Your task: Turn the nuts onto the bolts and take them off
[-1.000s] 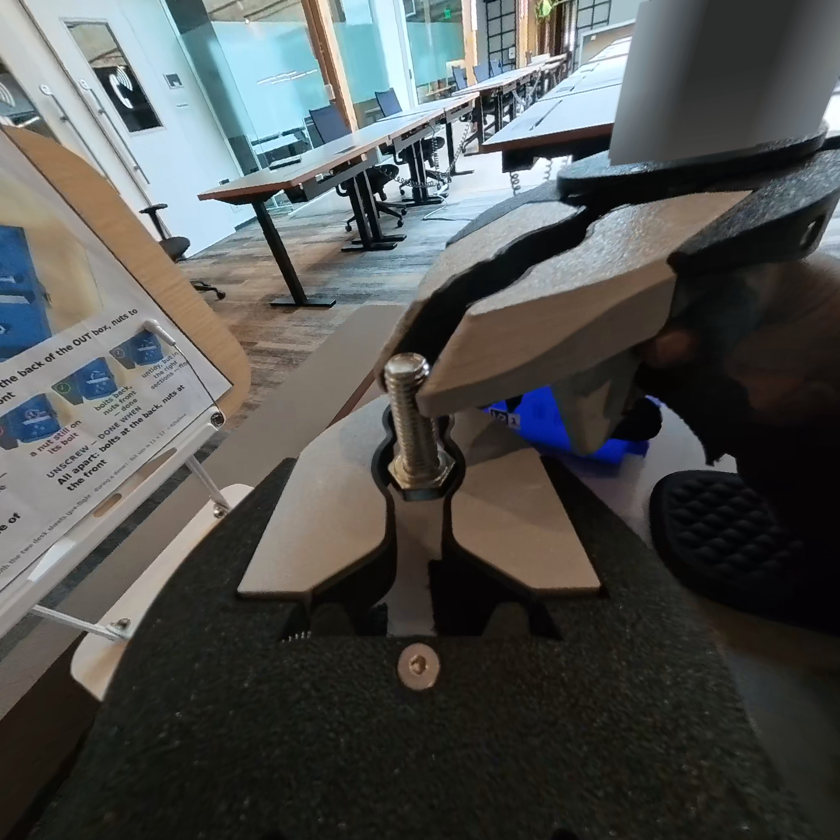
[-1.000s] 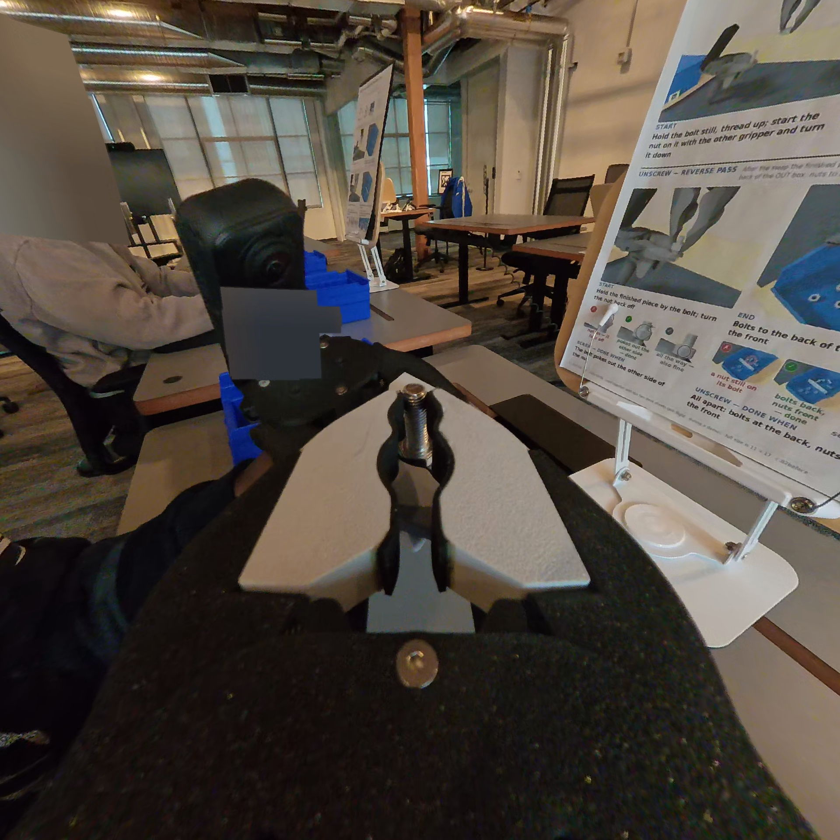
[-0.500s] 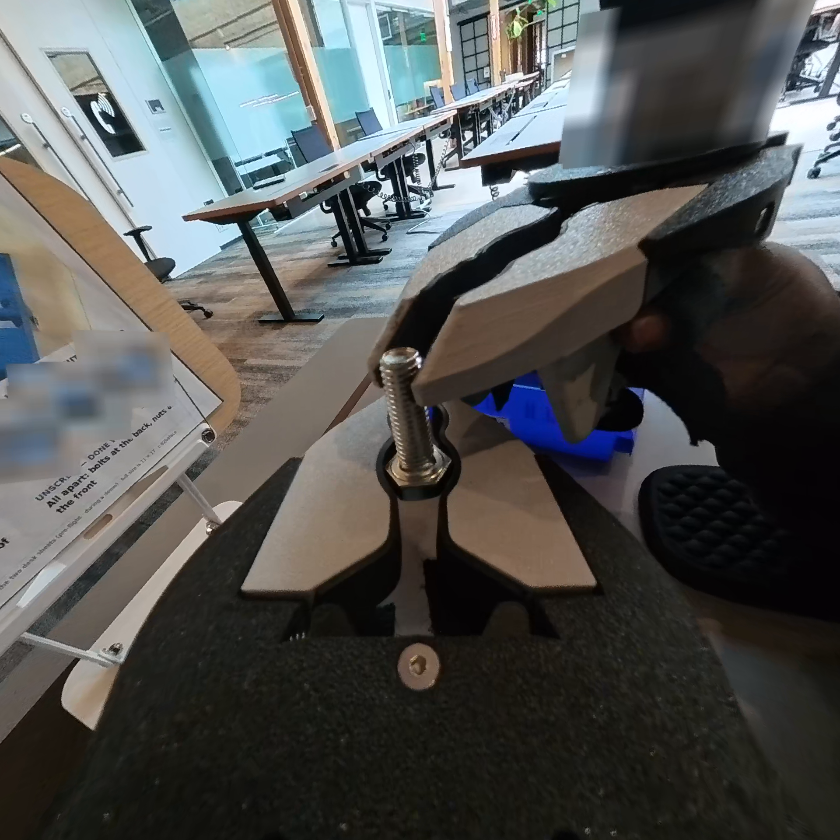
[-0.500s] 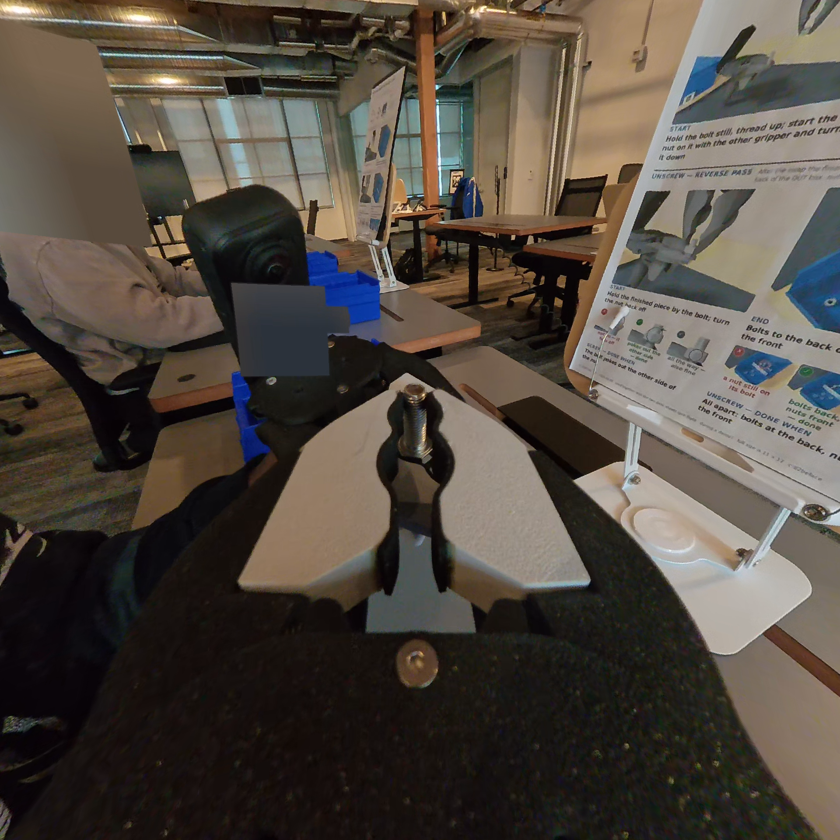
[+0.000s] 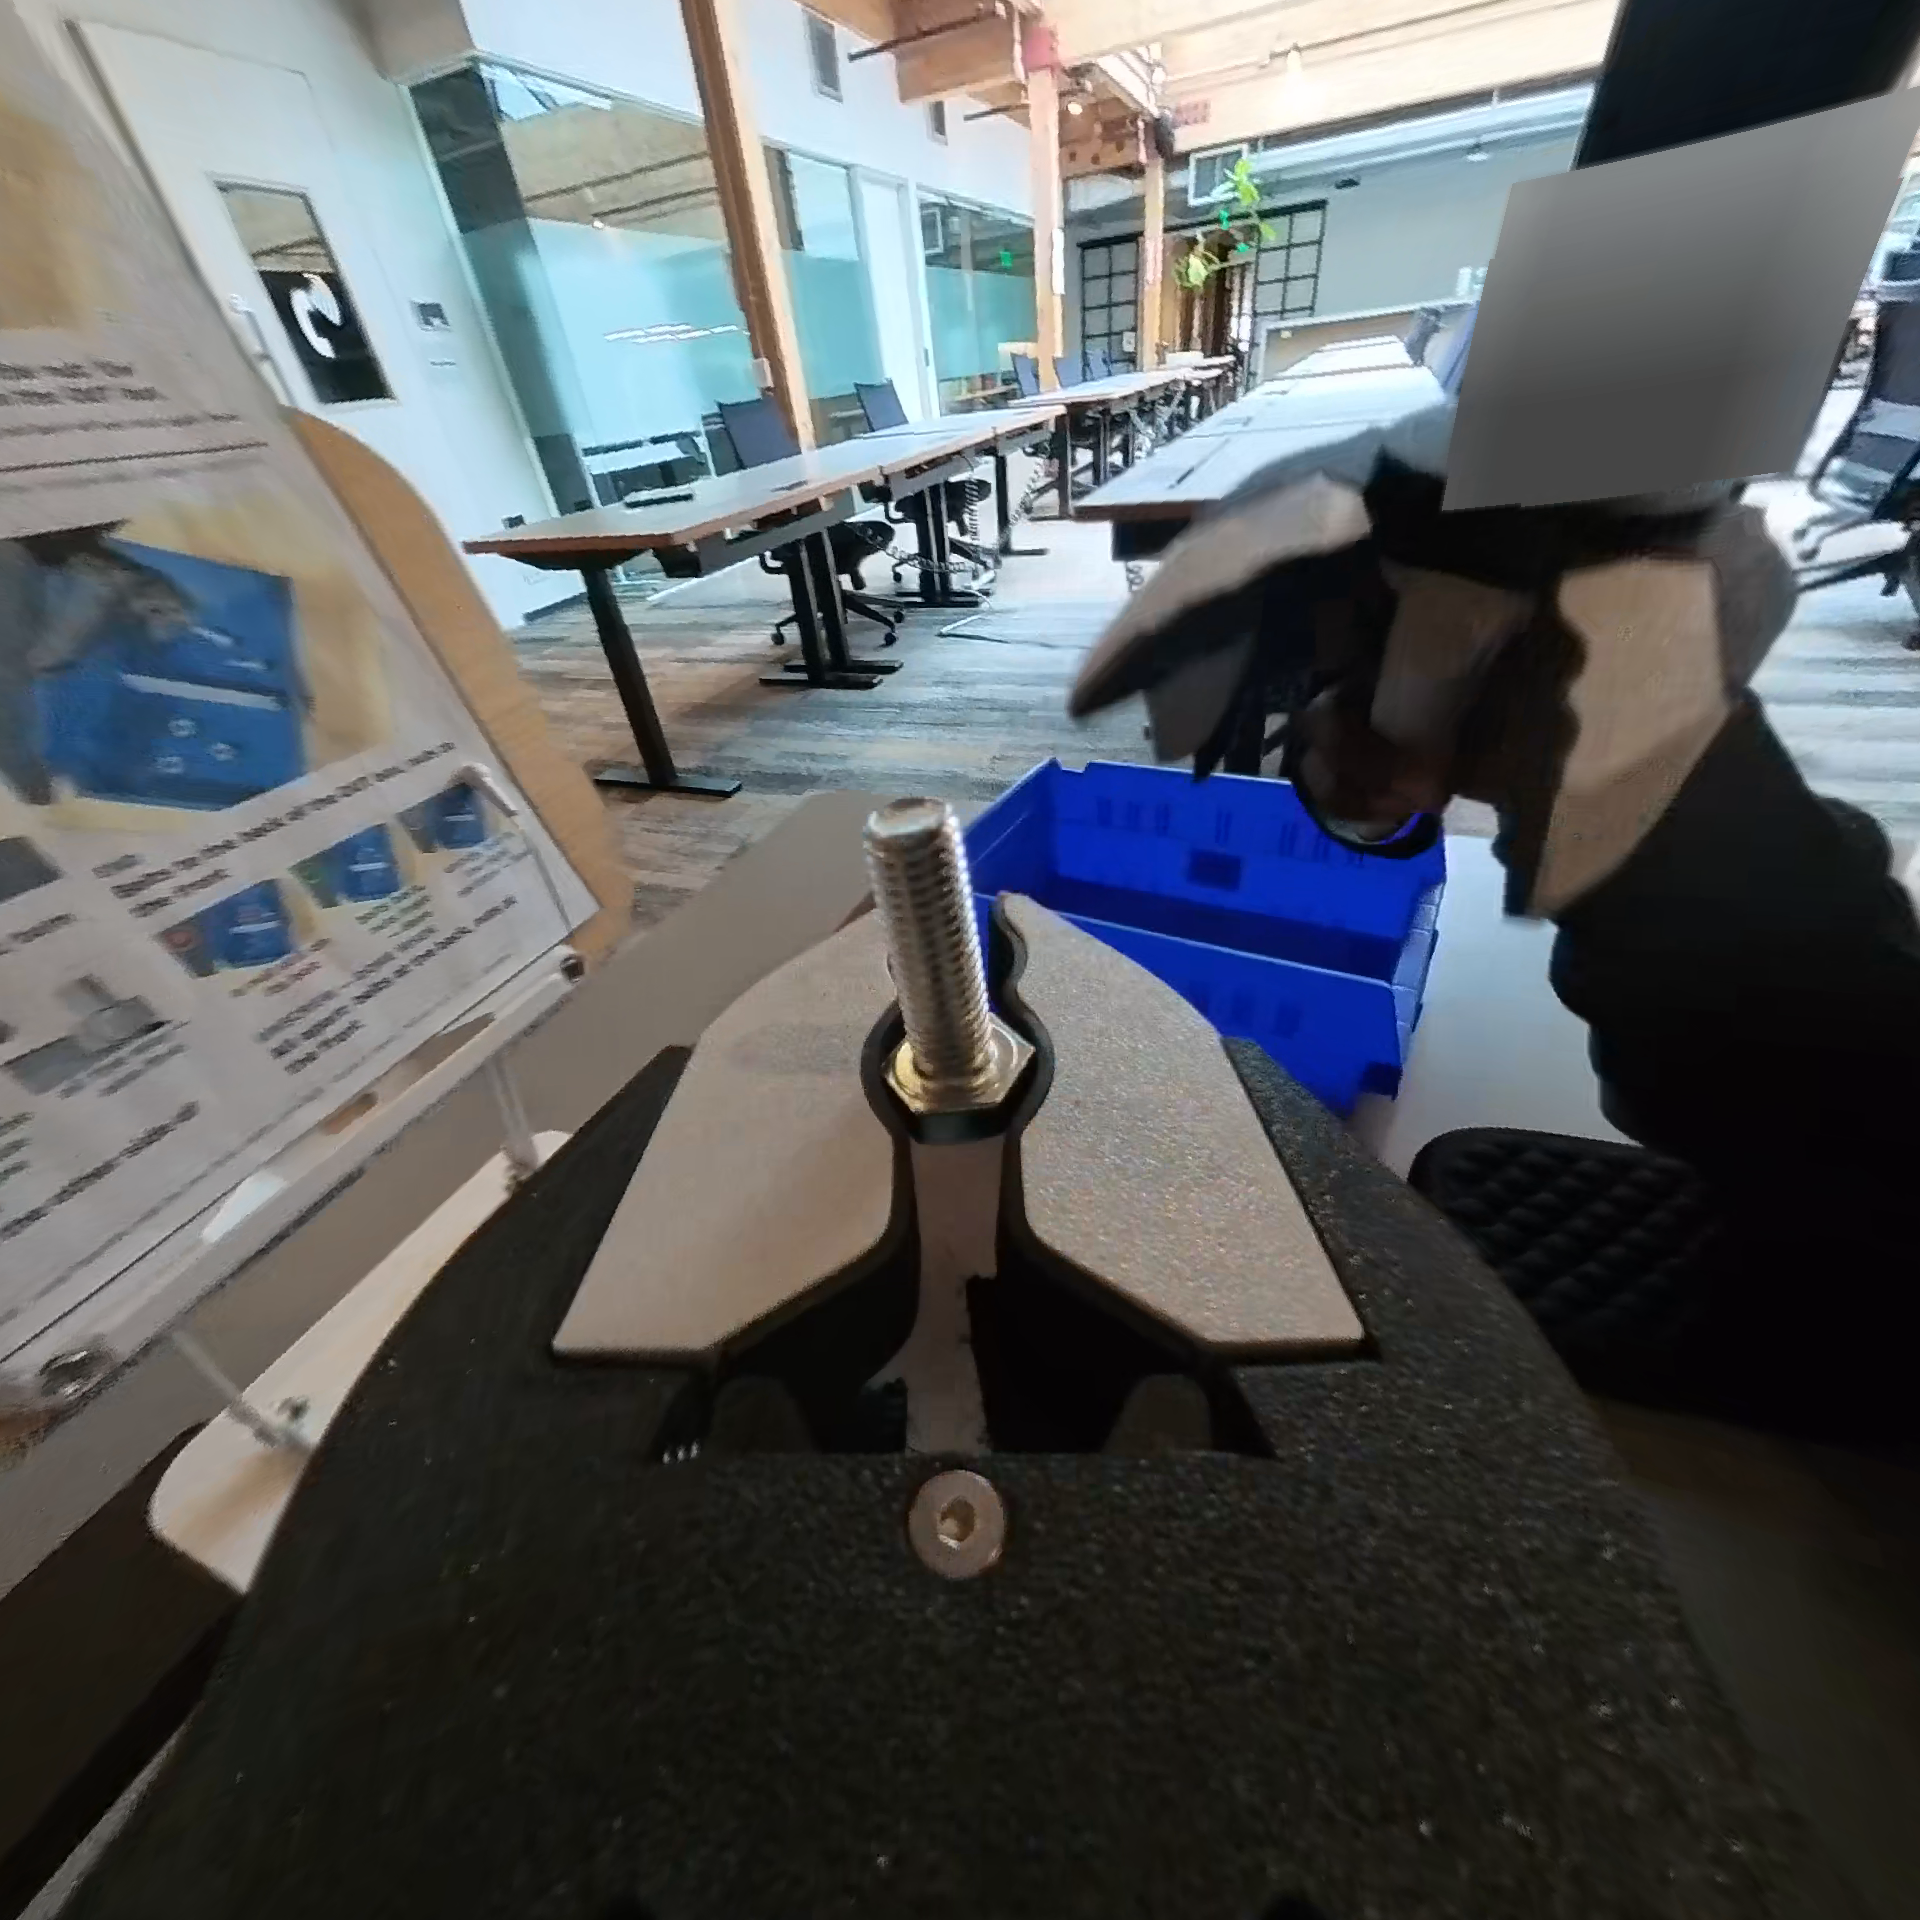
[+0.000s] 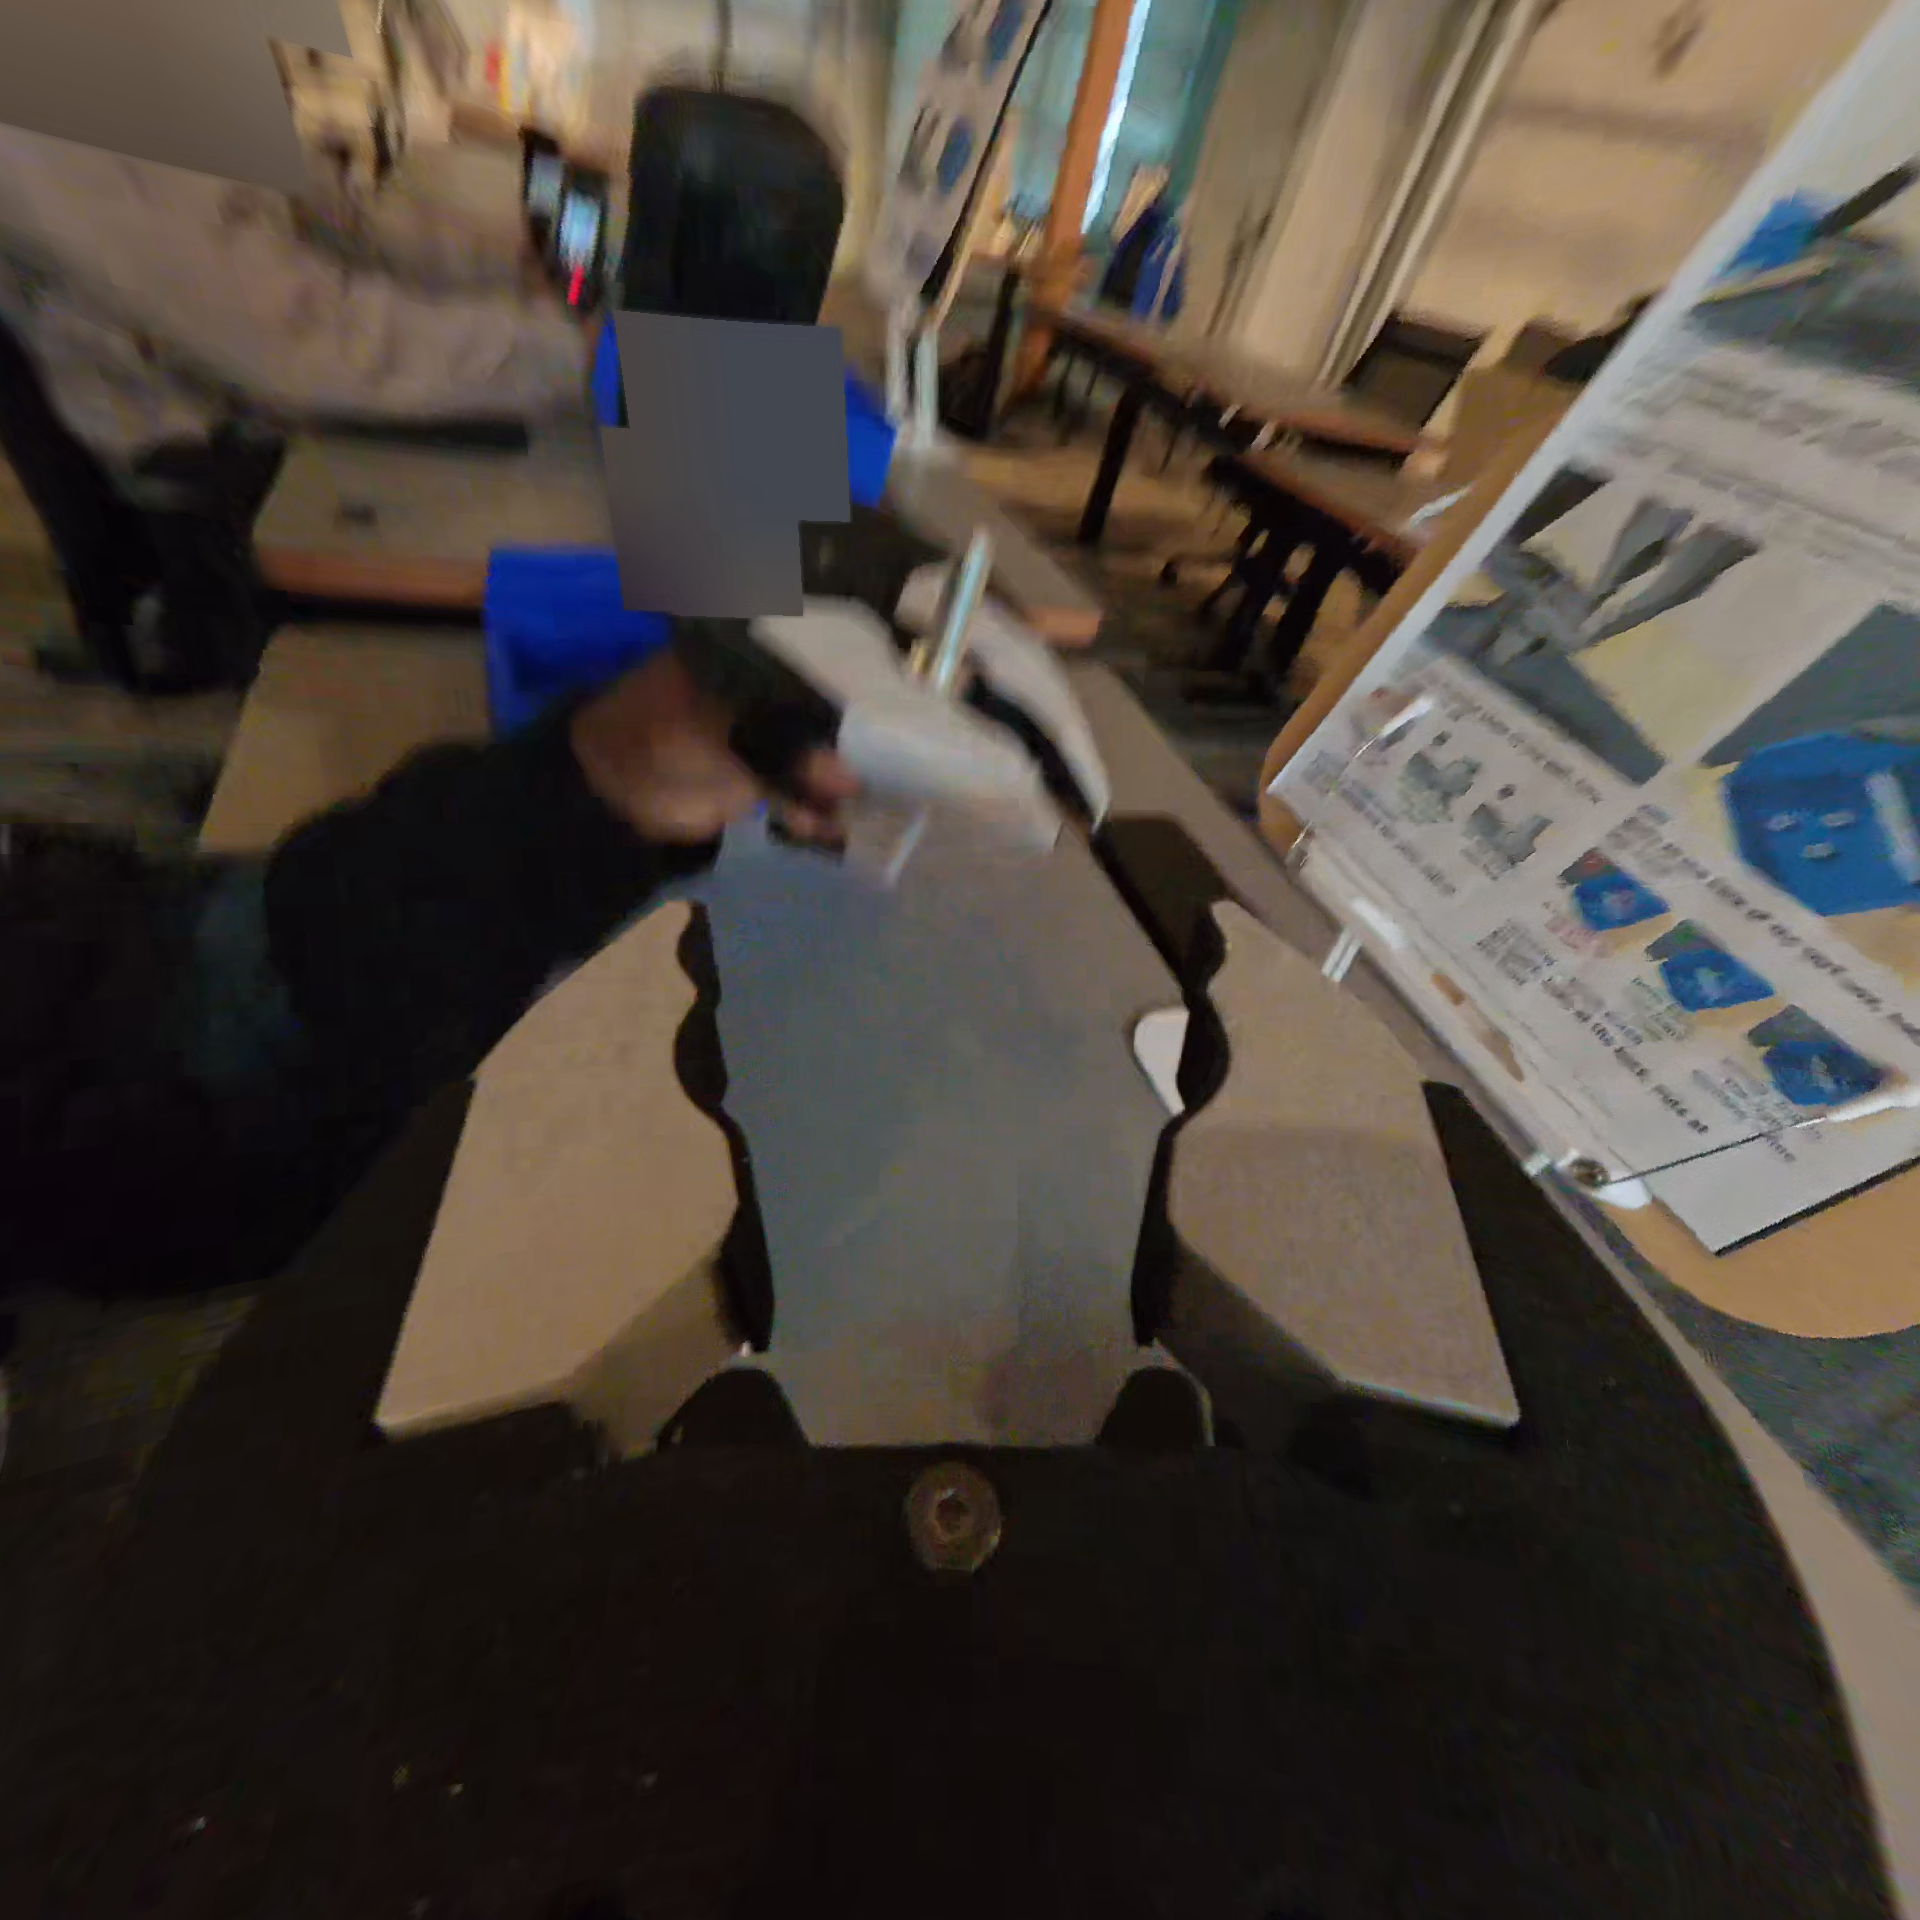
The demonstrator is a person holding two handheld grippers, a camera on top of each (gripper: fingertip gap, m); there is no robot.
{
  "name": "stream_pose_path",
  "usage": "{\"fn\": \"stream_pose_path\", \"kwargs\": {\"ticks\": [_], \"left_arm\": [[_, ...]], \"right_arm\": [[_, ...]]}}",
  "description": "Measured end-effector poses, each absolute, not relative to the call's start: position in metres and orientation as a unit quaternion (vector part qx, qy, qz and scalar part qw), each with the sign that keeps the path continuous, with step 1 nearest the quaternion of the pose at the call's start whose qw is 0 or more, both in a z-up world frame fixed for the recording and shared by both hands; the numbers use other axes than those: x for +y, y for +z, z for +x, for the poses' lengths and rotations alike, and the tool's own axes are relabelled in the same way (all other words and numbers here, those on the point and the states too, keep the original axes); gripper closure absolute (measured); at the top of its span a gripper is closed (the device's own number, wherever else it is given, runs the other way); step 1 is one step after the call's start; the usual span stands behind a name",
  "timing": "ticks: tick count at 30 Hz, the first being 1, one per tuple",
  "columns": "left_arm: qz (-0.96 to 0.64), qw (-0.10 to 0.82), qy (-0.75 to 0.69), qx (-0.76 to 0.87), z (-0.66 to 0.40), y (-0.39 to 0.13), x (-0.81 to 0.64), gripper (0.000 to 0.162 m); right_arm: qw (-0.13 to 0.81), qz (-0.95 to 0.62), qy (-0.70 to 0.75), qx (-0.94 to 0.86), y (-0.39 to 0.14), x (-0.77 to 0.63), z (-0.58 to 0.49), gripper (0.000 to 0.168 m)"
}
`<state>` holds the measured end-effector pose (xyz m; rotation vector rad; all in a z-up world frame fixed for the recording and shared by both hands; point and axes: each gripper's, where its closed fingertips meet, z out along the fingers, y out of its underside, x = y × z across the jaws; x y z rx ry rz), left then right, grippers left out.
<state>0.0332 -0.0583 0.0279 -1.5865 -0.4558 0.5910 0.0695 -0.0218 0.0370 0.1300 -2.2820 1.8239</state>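
Bolt (image 5: pixel 928 935) upright in left gripper (image 5: pixel 951 1023), fingers clamped on its hex end, thread bare. Right gripper (image 6: pixel 951 1023) fingers wide apart, empty, off to the right over the blue bin (image 5: pixel 1205 914). Risk: next nut started tilted cross-threads; loose clamp lets bolt spin.

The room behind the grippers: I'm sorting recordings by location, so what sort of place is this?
Most likely an open-plan office used as a workspace. Long desks with office chairs stand in rows, glass-walled rooms line one side, and an instruction sheet stands beside a blue bin.
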Motion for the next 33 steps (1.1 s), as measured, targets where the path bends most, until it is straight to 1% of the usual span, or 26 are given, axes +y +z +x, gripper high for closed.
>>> {"fn": "stream_pose_path", "kwargs": {"ticks": [1, 2, 4, 5, 7, 10, 12, 17, 19, 22, 27, 33], "left_arm": [[-0.692, 0.641, 0.261, -0.205, 0.035, 0.031, -0.066, 0.15], [-0.687, 0.643, 0.265, -0.21, 0.036, 0.034, -0.075, 0.15], [-0.683, 0.643, 0.271, -0.218, 0.04, 0.037, -0.09, 0.151], [-0.681, 0.642, 0.273, -0.222, 0.042, 0.039, -0.096, 0.15], [-0.68, 0.641, 0.278, -0.223, 0.046, 0.041, -0.107, 0.151], [-0.677, 0.641, 0.284, -0.222, 0.052, 0.045, -0.118, 0.15], [-0.673, 0.644, 0.288, -0.222, 0.056, 0.048, -0.126, 0.15], [-0.667, 0.651, 0.289, -0.216, 0.065, 0.054, -0.136, 0.15], [-0.668, 0.652, 0.288, -0.213, 0.068, 0.055, -0.136, 0.15], [-0.671, 0.651, 0.288, -0.209, 0.07, 0.056, -0.134, 0.15], [-0.674, 0.651, 0.283, -0.204, 0.073, 0.057, -0.133, 0.15], [-0.676, 0.651, 0.28, -0.202, 0.073, 0.056, -0.133, 0.15]], "right_arm": [[0.103, 0.067, 0.584, -0.803, 0.021, -0.022, 0.073, 0.083], [0.097, 0.091, 0.539, -0.832, 0.002, -0.021, 0.077, 0.088], [0.091, 0.144, 0.446, -0.879, -0.038, -0.019, 0.083, 0.107], [0.086, 0.162, 0.409, -0.894, -0.055, -0.021, 0.085, 0.11], [0.054, 0.183, 0.354, -0.916, -0.082, -0.028, 0.092, 0.121], [0.011, 0.21, 0.292, -0.933, -0.117, -0.042, 0.102, 0.129], [-0.008, 0.215, 0.24, -0.947, -0.141, -0.044, 0.104, 0.129], [-0.027, 0.236, 0.133, -0.962, -0.194, -0.046, 0.107, 0.134], [-0.026, 0.241, 0.096, -0.966, -0.21, -0.043, 0.104, 0.136], [-0.026, 0.238, 0.077, -0.968, -0.227, -0.043, 0.099, 0.136], [-0.024, 0.233, 0.069, -0.97, -0.241, -0.044, 0.094, 0.138], [-0.025, 0.248, 0.06, -0.967, -0.248, -0.045, 0.097, 0.15]]}}
